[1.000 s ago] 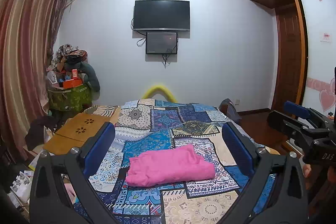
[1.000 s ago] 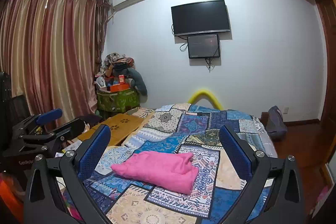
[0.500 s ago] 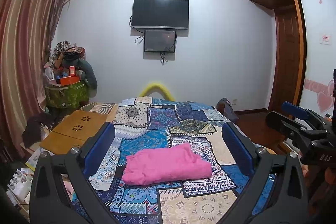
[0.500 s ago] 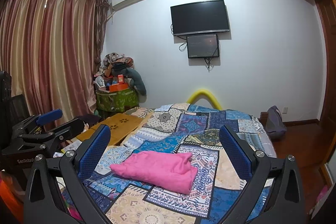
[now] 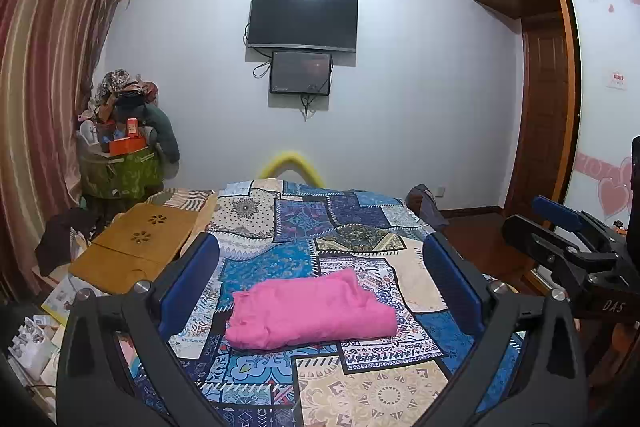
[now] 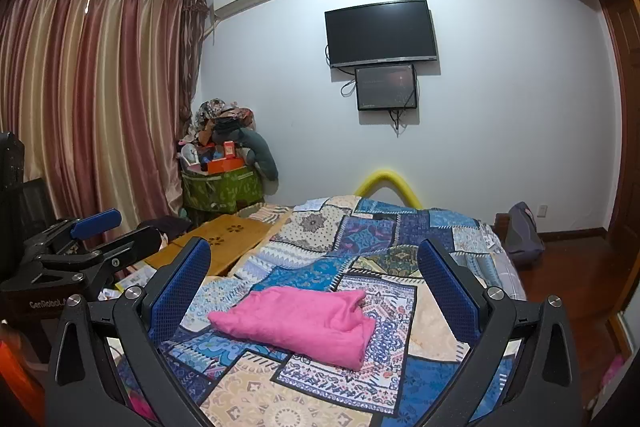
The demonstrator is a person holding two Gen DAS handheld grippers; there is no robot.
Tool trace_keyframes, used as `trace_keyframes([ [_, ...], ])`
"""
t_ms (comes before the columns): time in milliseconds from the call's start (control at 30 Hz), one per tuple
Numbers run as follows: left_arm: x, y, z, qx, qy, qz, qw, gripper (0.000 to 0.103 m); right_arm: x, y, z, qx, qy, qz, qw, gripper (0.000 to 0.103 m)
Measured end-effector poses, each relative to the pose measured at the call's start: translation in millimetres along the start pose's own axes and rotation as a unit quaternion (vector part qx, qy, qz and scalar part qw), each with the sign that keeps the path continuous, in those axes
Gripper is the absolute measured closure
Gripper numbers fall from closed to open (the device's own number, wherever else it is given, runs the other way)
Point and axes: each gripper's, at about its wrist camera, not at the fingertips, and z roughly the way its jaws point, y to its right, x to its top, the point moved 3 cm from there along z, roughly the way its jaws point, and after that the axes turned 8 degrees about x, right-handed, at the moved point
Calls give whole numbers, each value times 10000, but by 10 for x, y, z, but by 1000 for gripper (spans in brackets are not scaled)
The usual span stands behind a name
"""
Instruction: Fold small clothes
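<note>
- The pink cloth [image 5: 310,309] lies folded on the bed [image 5: 372,387], on the patchwork quilt [image 6: 384,255], near the middle of both views.
- Left gripper [image 5: 320,285]: fingers wide apart, holding nothing, held above the bed with the cloth between them in view.
- Right gripper [image 6: 314,287]: fingers also wide apart and empty.
- In the left view the right gripper shows at 3 o'clock.
- A TV [image 5: 302,19] hangs on the wall at 12 o'clock.

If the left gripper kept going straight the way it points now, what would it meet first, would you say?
Most likely the folded pink garment, which lies centred between the open left gripper fingers on the patchwork bedspread. Nothing shows in between, though depth is unclear.
</note>
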Motion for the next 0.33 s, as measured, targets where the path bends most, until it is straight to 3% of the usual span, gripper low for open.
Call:
trace_keyframes([
  [333, -16, 19, 14, 6, -33, 47, 10000, 0, -14, 20, 21, 9, -16, 75, 10000, 0],
])
